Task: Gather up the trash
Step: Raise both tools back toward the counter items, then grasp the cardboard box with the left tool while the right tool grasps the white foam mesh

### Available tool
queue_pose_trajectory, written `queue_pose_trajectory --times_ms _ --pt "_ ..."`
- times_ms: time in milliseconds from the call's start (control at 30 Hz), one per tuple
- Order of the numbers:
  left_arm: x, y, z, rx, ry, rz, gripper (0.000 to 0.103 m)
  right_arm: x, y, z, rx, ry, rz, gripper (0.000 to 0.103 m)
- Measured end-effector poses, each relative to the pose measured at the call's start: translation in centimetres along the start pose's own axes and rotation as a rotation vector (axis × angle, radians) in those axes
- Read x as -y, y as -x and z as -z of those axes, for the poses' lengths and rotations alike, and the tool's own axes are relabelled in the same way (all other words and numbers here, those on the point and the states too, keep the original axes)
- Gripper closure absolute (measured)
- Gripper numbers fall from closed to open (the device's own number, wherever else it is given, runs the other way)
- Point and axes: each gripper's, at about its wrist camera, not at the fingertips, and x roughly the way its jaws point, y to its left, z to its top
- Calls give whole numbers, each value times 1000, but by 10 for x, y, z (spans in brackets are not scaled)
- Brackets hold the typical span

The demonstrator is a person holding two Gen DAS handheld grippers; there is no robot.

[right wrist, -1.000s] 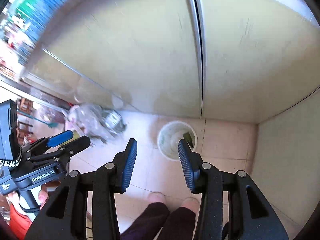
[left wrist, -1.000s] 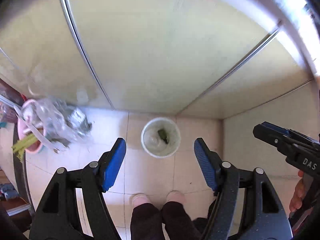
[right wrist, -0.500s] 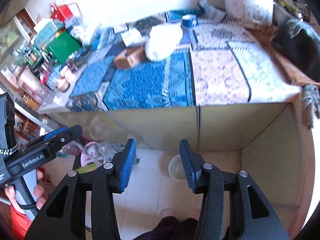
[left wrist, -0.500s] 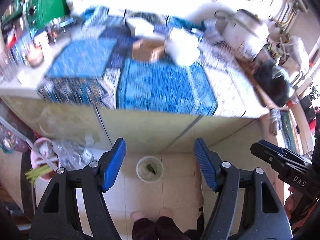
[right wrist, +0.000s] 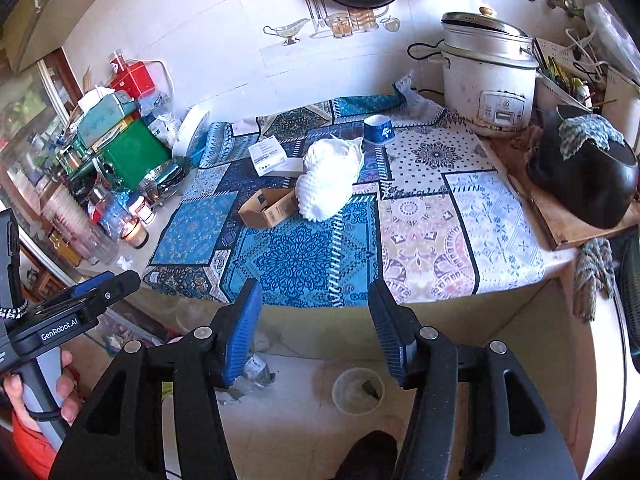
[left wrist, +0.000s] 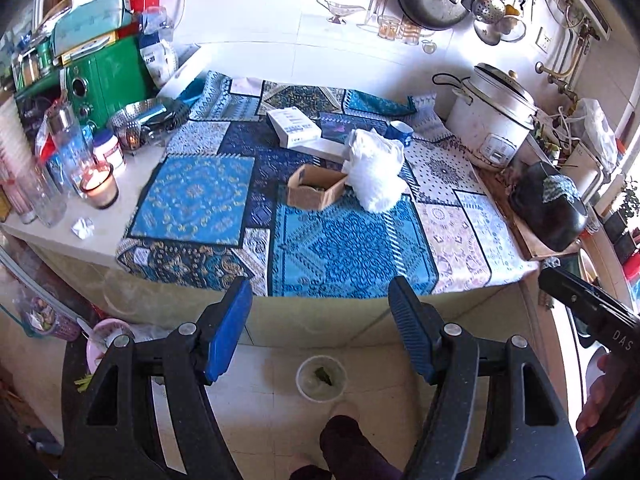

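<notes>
A crumpled white foam wrap point(left wrist: 374, 174) lies on the blue patterned cloth point(left wrist: 344, 248) on the counter, next to an open brown cardboard box point(left wrist: 316, 186) and a white box point(left wrist: 294, 124); the wrap point(right wrist: 328, 184) and brown box point(right wrist: 268, 208) show in the right wrist view too. A small crumpled paper point(left wrist: 83, 227) lies on the counter's left edge. A white bin point(left wrist: 321, 378) with a green scrap stands on the floor below; it also shows in the right wrist view point(right wrist: 359, 391). My left gripper point(left wrist: 320, 332) and right gripper point(right wrist: 316, 328) are open and empty, held above the floor before the counter.
A rice cooker point(left wrist: 494, 120) and a black pot point(left wrist: 550, 206) stand at the right. A green box point(left wrist: 104, 80), jars, bottles and a lit candle point(left wrist: 98, 186) crowd the left. A blue cup point(right wrist: 378, 130) sits behind the wrap. Plastic rubbish point(right wrist: 256, 372) lies on the floor.
Both grippers have risen from near the bin to counter height, so the countertop has come into view. The right gripper's jaws have opened wider.
</notes>
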Motion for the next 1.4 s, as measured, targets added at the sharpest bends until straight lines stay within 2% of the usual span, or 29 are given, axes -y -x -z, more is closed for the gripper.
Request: queue_pose_trajectory --times_ms 233,400,533,800,933,1100,1400 --pt "1 -38 -43 -12 45 -33 33 15 -38 -38 -17 57 -17 50" --pt "3 -71 -74 -35 76 -92 34 29 -71 -74 -71 83 -68 50" --pt "-1 -100 -90 -58 129 -120 34 34 -100 -91 -111 122 -85 44" --pt "-13 -160 -105 -164 146 -156 34 37 -160 -109 -227 70 -137 44" --pt "-26 -192 -117 -219 124 -131 34 35 -182 -116 -238 45 -115 44" --pt "-33 -229 -137 -275 25 -81 34 34 -210 -124 -258 -58 -87 44" --pt "-38 -293 -145 -407 -95 -10 36 29 -270 -107 -385 -185 -54 44"
